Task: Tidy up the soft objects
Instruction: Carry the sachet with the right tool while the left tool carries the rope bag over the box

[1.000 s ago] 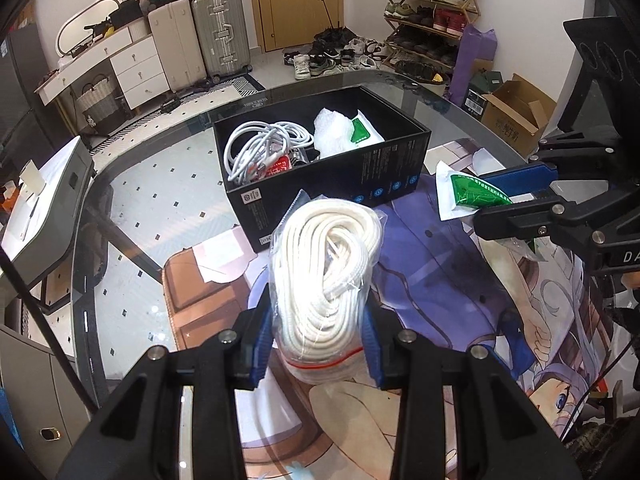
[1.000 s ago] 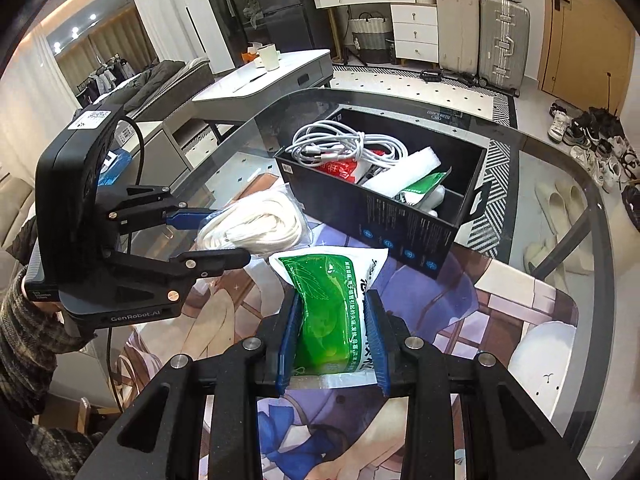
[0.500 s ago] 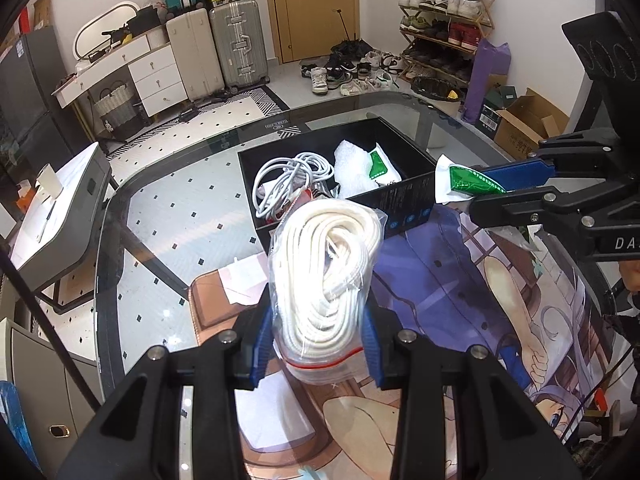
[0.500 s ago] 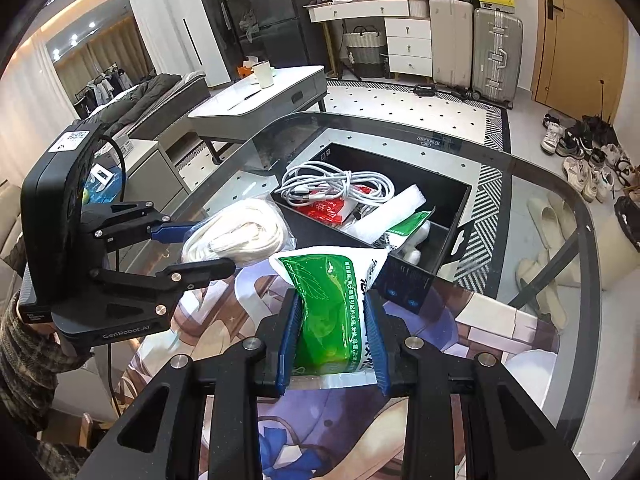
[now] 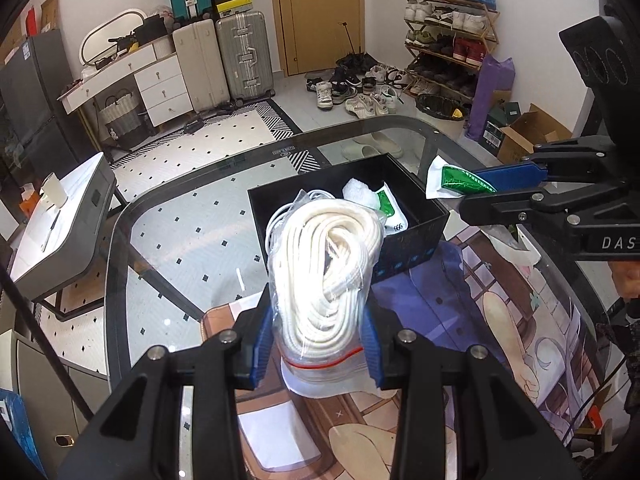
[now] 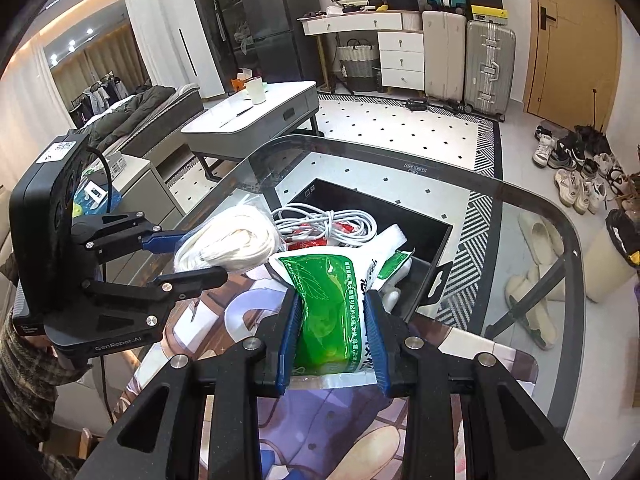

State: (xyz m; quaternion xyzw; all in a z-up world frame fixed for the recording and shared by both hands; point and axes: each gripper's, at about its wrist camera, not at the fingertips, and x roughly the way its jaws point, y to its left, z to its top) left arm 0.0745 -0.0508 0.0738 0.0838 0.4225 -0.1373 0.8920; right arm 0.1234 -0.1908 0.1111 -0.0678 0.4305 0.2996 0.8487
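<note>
Both grippers have risen and travelled toward the black box (image 5: 416, 236) since a second ago, so that the held items now hang over its near wall rather than above the printed mat (image 5: 460, 312); the left gripper (image 5: 316, 346) is clamped on a clear bag of coiled white rope (image 5: 326, 276), its blue pads pressing the bag's lower sides just above the red zip seal, with the coil standing upright and its top overlapping the box's near left part in the left wrist view; the right gripper (image 6: 332, 338) is clenched on a green and white packet (image 6: 328, 304), squeezed at the waist so the plastic bulges above the pads, its upper end reaching over the box's near edge; inside the box lie a bundle of white cables (image 6: 326, 222) with something red beneath it, a white foam-like wrap (image 5: 360, 194), and another green and white packet (image 5: 390, 212) toward the right side; the box rests on a glass table (image 5: 180, 216), just beyond the far edge of the mat; the two grippers are close beside each other, left one holding the rope slightly nearer the box's left part; suitcases (image 5: 224, 60) stand by the far wall.
</note>
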